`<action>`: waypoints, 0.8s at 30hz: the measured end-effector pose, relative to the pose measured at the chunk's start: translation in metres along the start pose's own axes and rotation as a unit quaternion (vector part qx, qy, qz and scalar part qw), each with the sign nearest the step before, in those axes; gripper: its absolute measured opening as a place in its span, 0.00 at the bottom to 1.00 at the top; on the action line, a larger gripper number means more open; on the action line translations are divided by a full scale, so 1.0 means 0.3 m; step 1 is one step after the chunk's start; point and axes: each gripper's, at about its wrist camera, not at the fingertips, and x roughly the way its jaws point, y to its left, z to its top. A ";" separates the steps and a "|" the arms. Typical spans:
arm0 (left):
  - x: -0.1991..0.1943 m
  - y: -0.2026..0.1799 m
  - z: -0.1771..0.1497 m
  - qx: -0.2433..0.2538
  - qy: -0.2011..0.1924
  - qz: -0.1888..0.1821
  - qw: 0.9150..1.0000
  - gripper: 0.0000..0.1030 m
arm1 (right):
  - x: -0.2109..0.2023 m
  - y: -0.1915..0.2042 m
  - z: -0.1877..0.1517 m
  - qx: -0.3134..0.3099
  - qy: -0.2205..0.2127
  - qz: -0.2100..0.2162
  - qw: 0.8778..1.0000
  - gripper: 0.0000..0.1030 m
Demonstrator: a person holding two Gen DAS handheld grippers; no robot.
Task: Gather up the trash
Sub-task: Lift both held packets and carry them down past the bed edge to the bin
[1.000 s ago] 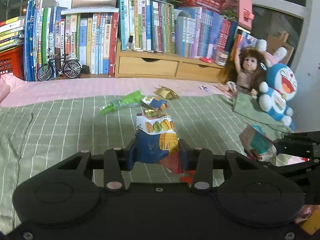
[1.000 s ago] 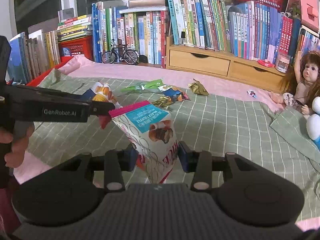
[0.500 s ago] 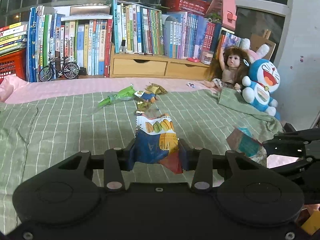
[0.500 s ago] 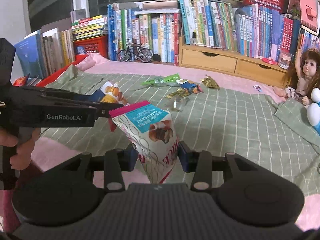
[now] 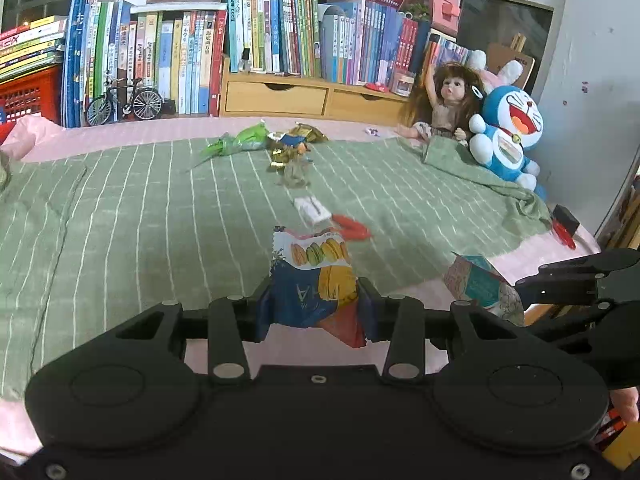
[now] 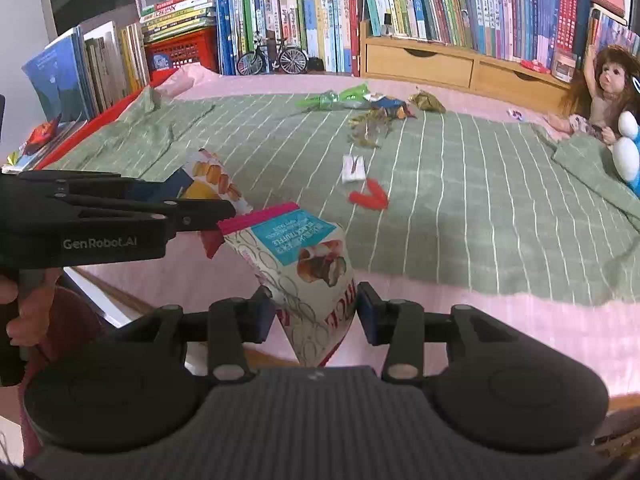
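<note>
Macaron snack bag (image 5: 316, 280): clamped between the fingers of the left gripper (image 5: 316, 308), its top rising ahead of them.
Truffle snack bag (image 6: 308, 272): clamped between the fingers of the right gripper (image 6: 316, 312), pink seal tilted up and left of them.
Loose trash: white packet (image 5: 312, 209) and red wrapper (image 5: 352, 231) just ahead of the left fingers; green wrapper (image 5: 240, 145) and gold wrappers (image 5: 296, 148) well beyond.
Left view only: blue plush toy (image 5: 508, 136) whole, beside the doll (image 5: 444, 104), far right of the fingers.
Right view only: a hand (image 6: 16, 312) on the left gripper's handle; book stack left of the fingers.
Change from earlier frames: both grippers have drawn back toward the bed edge; white packet and red wrapper are newly in view; both grips unchanged.
Surface: green striped bedspread (image 5: 120, 220) over a pink sheet (image 6: 520, 332).
Room: bookshelves (image 5: 260, 32), wooden drawers (image 5: 312, 98), model bicycle (image 5: 124, 100) beyond the trash.
</note>
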 end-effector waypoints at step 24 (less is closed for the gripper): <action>-0.075 -0.001 -0.390 0.014 0.084 -0.005 0.996 0.39 | 0.127 0.069 -0.251 0.015 0.133 0.065 0.989 0.47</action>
